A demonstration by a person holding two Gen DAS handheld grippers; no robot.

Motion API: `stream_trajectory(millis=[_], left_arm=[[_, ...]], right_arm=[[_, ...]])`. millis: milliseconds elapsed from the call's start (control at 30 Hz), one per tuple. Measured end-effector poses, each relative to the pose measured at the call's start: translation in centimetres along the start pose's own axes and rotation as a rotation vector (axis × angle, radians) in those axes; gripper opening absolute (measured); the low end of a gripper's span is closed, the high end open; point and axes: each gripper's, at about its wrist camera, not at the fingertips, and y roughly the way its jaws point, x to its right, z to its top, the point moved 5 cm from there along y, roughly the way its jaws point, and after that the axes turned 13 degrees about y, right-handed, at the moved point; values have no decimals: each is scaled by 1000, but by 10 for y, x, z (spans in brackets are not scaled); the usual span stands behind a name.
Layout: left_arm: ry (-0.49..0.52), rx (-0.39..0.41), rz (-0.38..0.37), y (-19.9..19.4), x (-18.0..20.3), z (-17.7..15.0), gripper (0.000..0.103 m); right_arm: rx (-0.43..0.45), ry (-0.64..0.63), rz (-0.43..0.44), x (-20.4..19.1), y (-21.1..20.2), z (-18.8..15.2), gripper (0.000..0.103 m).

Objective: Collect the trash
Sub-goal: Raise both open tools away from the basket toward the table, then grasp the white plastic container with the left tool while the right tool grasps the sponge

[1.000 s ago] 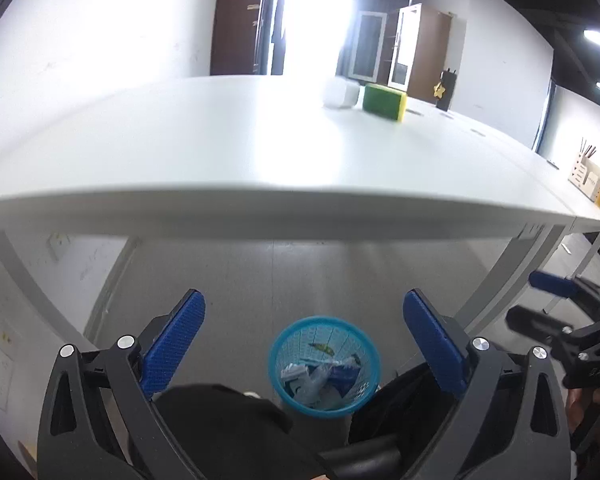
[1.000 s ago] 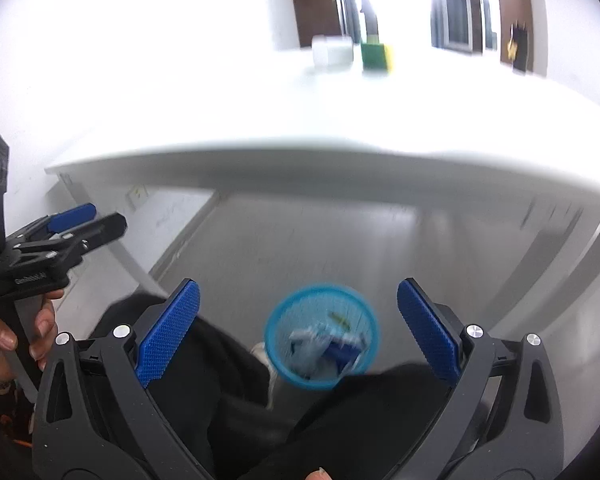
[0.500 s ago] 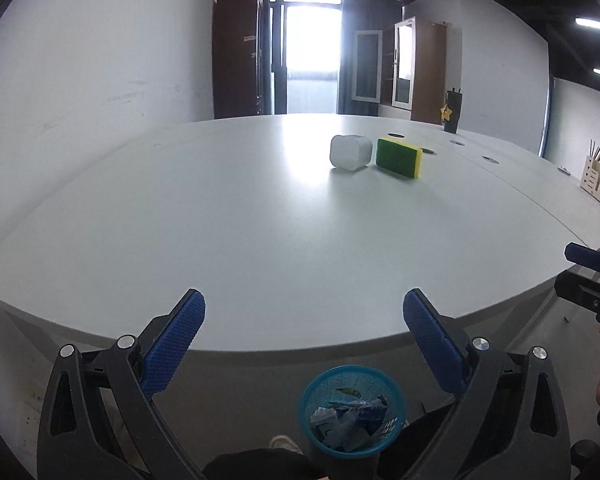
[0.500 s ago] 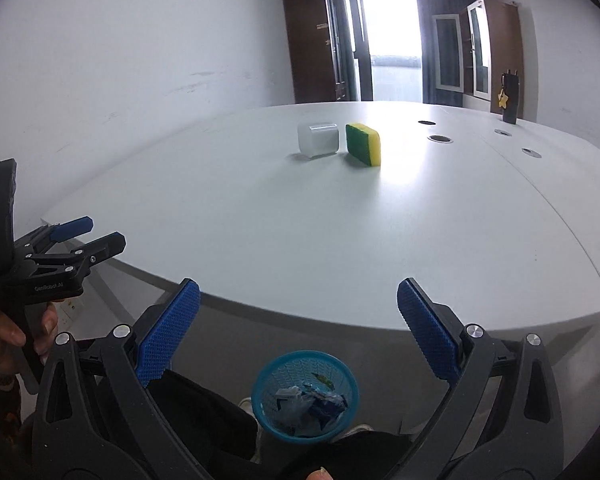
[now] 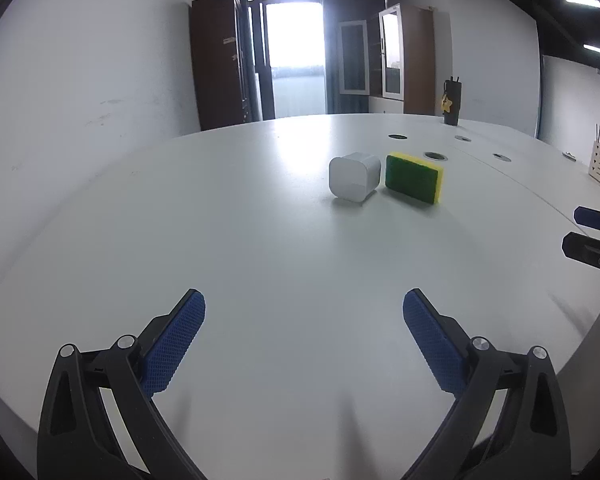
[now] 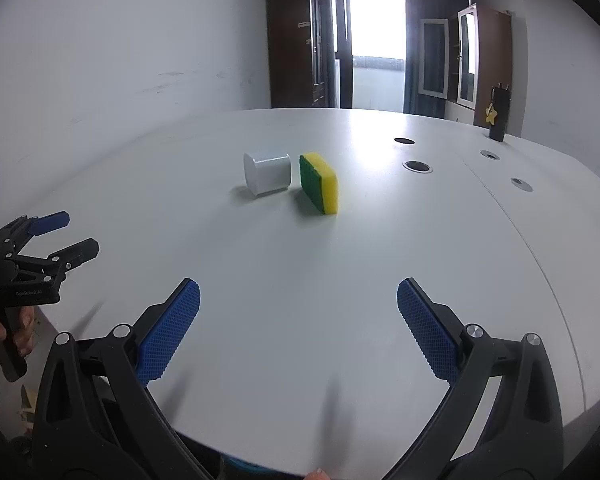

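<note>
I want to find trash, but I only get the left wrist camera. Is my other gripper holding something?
Observer: No. The right gripper has its fingers wide apart, with nothing between them.
Operator: The sponge looks nearly all green to me. Is it?
Observer: No. In the right wrist view the sponge shows a thick yellow layer behind the green one.
Operator: What does my left gripper look like from outside?
Observer: The left gripper is open, and a hand grips its handle.
</note>
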Motion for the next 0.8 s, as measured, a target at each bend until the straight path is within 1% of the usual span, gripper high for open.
stream_trajectory(millis=[67,100,200,267,333,400,500,600,700,733,767,800], left_arm=[[-14,-15,-33,17,-8,11,97],[2,-18,-35,28,-10,19,97],[57,-31,25,53,-14,37,97],[66,-51,20,71,-16,49,97],[61,-77,7,91,-18,59,97],[68,-93,-5,107,-18,67,97],[85,-109,-25,135,-15,81,97],[90,-156,-27,169,-14,92,97],[117,-209,-14,194,-9,97,97],[121,-213,-14,198,-9,99,97],[118,-216,-19,202,-8,103,97],[112,-222,-28,206,-8,105,97]], right_arm=[[-4,15,-5,1,13,14,95],[-11,21,-10,2,20,21,95],[-36,0,-15,-2,43,40,95],[-49,-15,-24,-3,60,53,95],[-90,-13,-24,-1,81,63,95],[-133,-4,-13,1,101,70,95],[-157,23,-1,7,126,82,94],[-190,37,-5,14,148,89,94],[-207,28,-10,18,170,95,94],[-214,20,-19,19,178,96,91],[-215,20,-21,20,183,97,85],[-216,23,-17,21,188,99,83]])
